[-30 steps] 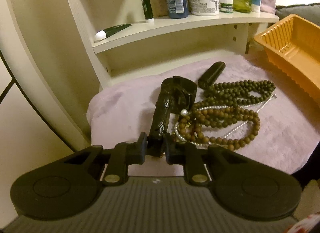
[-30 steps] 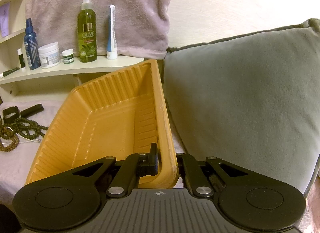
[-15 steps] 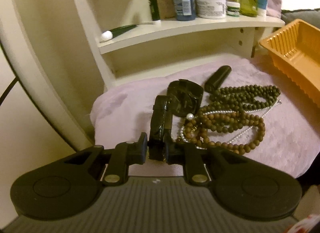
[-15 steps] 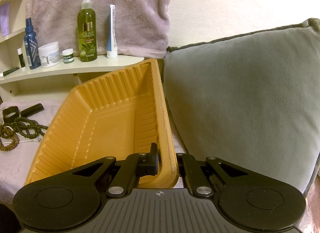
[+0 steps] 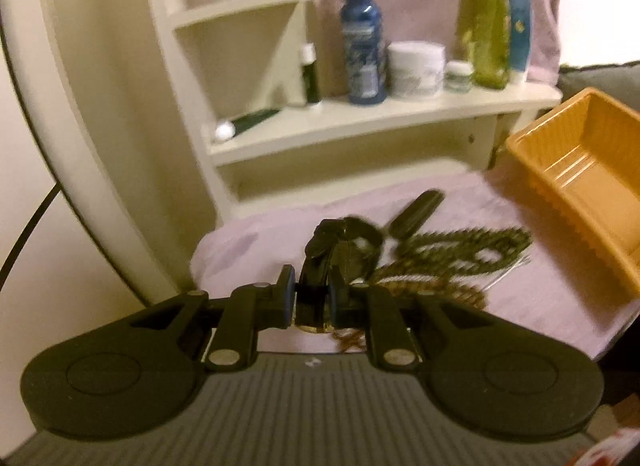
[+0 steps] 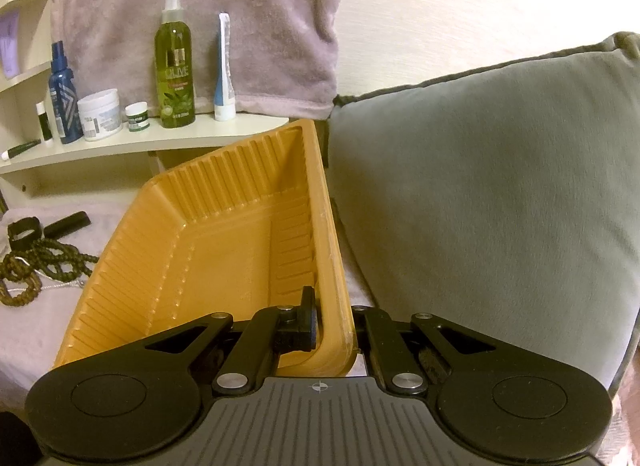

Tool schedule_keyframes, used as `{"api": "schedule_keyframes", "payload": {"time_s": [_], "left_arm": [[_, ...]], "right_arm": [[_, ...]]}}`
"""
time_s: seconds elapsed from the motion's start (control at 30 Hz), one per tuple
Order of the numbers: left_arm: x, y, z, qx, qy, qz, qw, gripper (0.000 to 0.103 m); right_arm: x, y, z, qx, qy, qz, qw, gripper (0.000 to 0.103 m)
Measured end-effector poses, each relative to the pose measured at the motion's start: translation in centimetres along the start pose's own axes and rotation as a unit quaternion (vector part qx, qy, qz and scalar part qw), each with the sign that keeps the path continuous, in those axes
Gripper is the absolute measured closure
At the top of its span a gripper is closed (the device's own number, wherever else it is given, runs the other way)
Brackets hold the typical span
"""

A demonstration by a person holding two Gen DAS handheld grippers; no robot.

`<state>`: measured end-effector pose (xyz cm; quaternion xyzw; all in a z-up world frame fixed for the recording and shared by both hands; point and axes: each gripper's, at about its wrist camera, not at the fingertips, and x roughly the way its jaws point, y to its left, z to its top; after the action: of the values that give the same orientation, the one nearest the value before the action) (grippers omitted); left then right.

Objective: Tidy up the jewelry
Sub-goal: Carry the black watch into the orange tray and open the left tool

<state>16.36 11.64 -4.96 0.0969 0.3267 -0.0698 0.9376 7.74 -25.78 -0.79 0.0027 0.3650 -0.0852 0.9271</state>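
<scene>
A black watch (image 5: 320,266), pinched by its strap between the 2 fingers of the left gripper (image 5: 311,298), hangs lifted at the near edge of a lilac towel (image 5: 240,238) spread over the surface below a cream shelf unit (image 5: 360,121). Its round case shows just beyond the fingers, blurred in the left wrist view. Just beside it on the towel lies a tangle of jewelry: a dark green bead necklace (image 5: 460,250), a brown wooden bead strand (image 5: 432,290) nearer the camera, and a thin pale chain (image 5: 508,272) running out toward the right. A small black oblong case (image 5: 416,213) rests just behind the beads.

To the right, an orange ribbed plastic tray (image 6: 192,266) sits tilted, its near right corner raised by the right gripper (image 6: 334,326), whose 2 fingers are pressed onto the tray's rim wall, 1 inside and 1 outside. The tray holds nothing that can be seen. A gray cushion (image 6: 480,193) stands against the tray's right side.

On the shelf behind stand a blue spray bottle (image 6: 62,101), a white jar (image 6: 100,113), a small green-lidded pot (image 6: 137,117), a green olive spray bottle (image 6: 174,65) and an upright white-and-blue tube (image 6: 223,65), with a mauve towel (image 6: 200,25) draped behind them. A dark tube with a white cap (image 5: 244,123) lies flat at the shelf's left end.
</scene>
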Motion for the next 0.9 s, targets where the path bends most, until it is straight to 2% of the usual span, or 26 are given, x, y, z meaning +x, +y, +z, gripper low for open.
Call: {"api": "schedule_keyframes", "payload": {"time_s": [0.13, 0.3, 0.57, 0.77, 0.9], "left_arm": [[-1.2, -2.4, 1.2, -0.007, -0.018, -0.032, 0.9993, 0.088], [-2.0, -7.4, 2.6, 0.009, -0.034, -0.092, 0.9951, 0.088], [-1.6, -16.9, 3.3, 0.043, -0.036, -0.196, 0.9790, 0.088], [-0.5, -20.8, 3.2, 0.065, -0.027, -0.222, 0.9724, 0.088], [0.3, -21.6, 3.0, 0.071, -0.021, -0.225, 0.9715, 0.088]], "right_arm": [[-0.1, -0.1, -0.2, 0.005, -0.001, 0.002, 1.000, 0.098], [-0.2, -0.2, -0.3, 0.008, -0.003, 0.006, 1.000, 0.098], [-0.4, -0.3, -0.3, 0.011, -0.008, 0.012, 1.000, 0.099], [-0.5, -0.5, -0.4, 0.015, -0.007, 0.016, 1.000, 0.099], [-0.3, -0.5, -0.3, 0.018, -0.005, 0.016, 1.000, 0.099]]}}
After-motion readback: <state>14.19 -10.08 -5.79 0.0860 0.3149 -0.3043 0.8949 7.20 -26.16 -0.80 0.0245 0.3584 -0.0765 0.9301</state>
